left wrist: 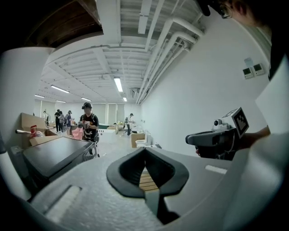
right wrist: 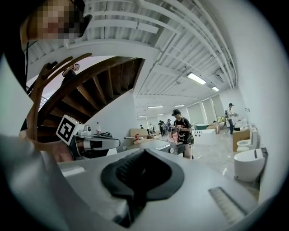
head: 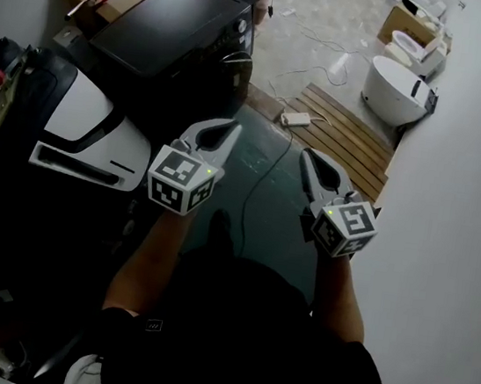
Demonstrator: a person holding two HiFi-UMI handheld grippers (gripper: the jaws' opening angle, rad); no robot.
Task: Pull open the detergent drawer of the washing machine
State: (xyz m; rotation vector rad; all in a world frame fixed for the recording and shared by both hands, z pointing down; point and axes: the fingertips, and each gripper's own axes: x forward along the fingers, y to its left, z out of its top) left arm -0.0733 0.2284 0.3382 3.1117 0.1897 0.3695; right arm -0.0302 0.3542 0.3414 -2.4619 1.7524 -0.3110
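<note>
Left tongs (head: 225, 130) and right tongs (head: 309, 157) held shut, empty (nothing near enough to grab), mid-frame over floor (head: 265, 203). Washing machine (head: 170, 30) seen upper left, well apart. Drawer not made out; likely not pulled yet.

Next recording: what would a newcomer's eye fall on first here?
The left gripper and the right gripper, held out side by side at the centre of the head view, both shut and empty. A black washing machine stands at upper left, and white toilets sit at upper right.
</note>
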